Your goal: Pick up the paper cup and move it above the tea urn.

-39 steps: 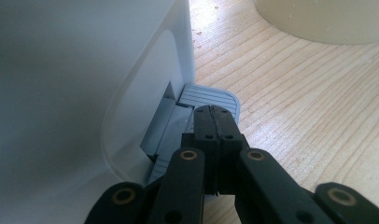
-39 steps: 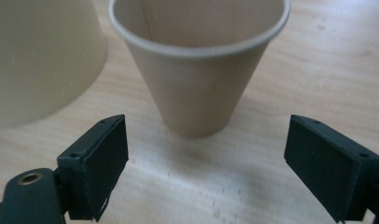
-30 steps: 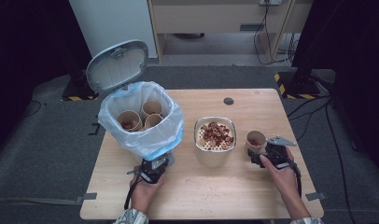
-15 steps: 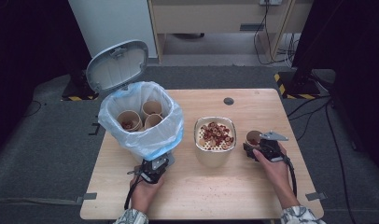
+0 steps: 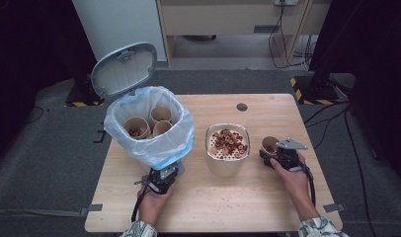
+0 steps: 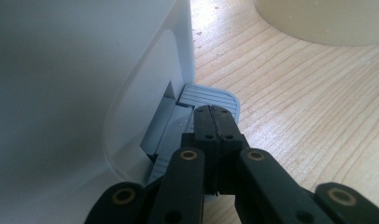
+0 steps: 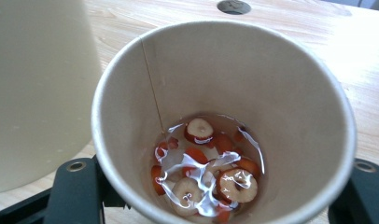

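The light wooden table (image 5: 267, 207) carries everything here, and biggest on it is the white pedal bin lined with a pale blue plastic bag (image 5: 148, 129), its grey lid tipped up at the back and several brown paper cups (image 5: 160, 114) already lying inside. Down at its foot the left gripper (image 6: 214, 122) has its black jaws pressed flat together with nothing between them, tips resting on the bin's ribbed grey foot pedal (image 6: 211, 95); that looks like what keeps the lid up, so steady downward pressure there is the thing to mind. Just right of the bin stands the cream round container with a strainer top (image 5: 227, 157), red and white fruit slices heaped on it. Beside that, near the table's right side, is the brown paper cup with liquid and fruit slices in the bottom (image 7: 223, 126), and the right gripper (image 5: 282, 157) has its jaws spread wide around the cup's body, one at each side; whether they are touching the wall yet I cannot tell. The squeeze wants to be gentle, low on the cup and level, since thin paper buckles and the liquid would slop.
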Action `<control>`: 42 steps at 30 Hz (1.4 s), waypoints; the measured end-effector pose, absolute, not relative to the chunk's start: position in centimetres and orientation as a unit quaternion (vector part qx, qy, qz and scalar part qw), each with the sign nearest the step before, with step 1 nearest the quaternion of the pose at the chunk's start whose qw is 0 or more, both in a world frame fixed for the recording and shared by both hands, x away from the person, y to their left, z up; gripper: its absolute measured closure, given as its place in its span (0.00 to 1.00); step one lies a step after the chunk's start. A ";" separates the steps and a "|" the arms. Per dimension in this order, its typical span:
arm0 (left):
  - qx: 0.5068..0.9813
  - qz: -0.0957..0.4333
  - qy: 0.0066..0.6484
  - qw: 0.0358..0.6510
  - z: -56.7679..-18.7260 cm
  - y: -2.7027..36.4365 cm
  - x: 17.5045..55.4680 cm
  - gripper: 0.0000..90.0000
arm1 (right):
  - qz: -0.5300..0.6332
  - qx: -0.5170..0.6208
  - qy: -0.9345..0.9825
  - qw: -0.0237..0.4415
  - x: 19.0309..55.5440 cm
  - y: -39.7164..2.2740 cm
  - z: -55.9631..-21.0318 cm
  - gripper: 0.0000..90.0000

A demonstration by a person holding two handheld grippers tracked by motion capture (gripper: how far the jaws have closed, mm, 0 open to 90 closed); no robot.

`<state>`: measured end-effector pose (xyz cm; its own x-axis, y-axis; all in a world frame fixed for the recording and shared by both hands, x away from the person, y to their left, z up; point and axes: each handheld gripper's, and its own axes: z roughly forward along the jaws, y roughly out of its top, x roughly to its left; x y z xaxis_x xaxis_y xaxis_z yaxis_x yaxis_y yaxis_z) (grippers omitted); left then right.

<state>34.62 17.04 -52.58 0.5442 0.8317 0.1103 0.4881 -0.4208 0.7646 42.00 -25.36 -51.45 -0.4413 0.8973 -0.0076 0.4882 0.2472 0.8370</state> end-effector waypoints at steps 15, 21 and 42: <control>0.811 0.255 0.400 0.342 -52.6 16.8 34.6 0.99 | 0.406 0.410 0.771 0.269 41.6 -24.6 -46.5 0.37; 0.813 0.257 0.396 0.340 -52.6 16.8 34.6 0.99 | 0.400 0.388 0.782 0.279 41.7 -24.4 -44.2 0.37; 0.812 0.256 0.396 0.344 -52.6 16.9 34.5 0.99 | 0.399 0.307 0.806 0.310 45.9 -23.0 -38.2 0.38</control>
<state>34.54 16.93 -52.65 0.5553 0.8193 0.1428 0.4674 -0.4495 0.7613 45.93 -23.03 -38.23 -0.6194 0.7426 -0.2549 0.2472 0.4927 0.8344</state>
